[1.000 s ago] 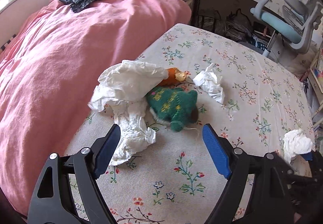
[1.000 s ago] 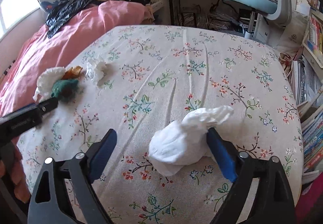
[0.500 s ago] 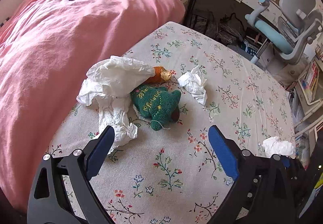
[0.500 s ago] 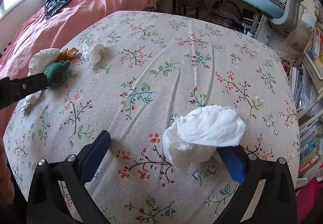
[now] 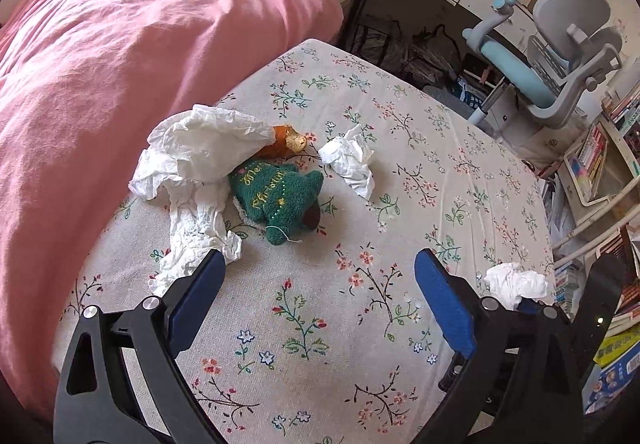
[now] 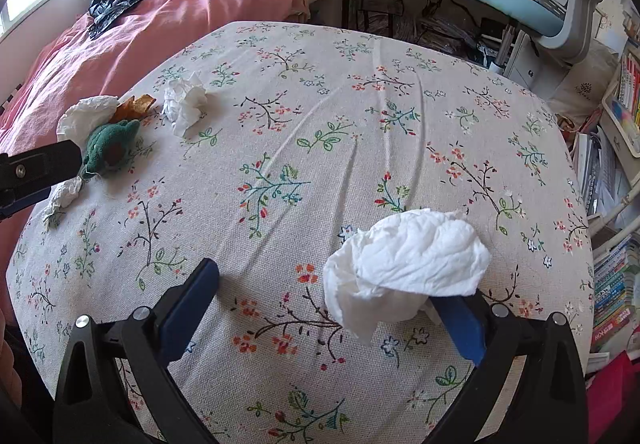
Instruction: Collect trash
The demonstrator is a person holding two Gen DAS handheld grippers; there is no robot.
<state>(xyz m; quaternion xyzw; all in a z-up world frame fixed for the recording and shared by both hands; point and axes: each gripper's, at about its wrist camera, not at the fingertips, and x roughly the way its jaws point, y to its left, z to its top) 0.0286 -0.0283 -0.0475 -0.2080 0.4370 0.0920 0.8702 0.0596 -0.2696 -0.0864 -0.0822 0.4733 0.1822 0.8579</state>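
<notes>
Left gripper (image 5: 316,280) is hovering with jaws spread above the floral bedsheet (image 5: 400,164); right gripper (image 6: 324,300), also spread wide, is carrying a crumpled tissue (image 6: 408,264) draped on one finger.

On the floral sheet (image 5: 320,324), a knitted toy (image 5: 280,196) is lying with a large tissue (image 5: 200,148) at its left, a wrapper (image 5: 286,140) behind it, and a small tissue wad (image 5: 352,164) sitting to its right.
</notes>
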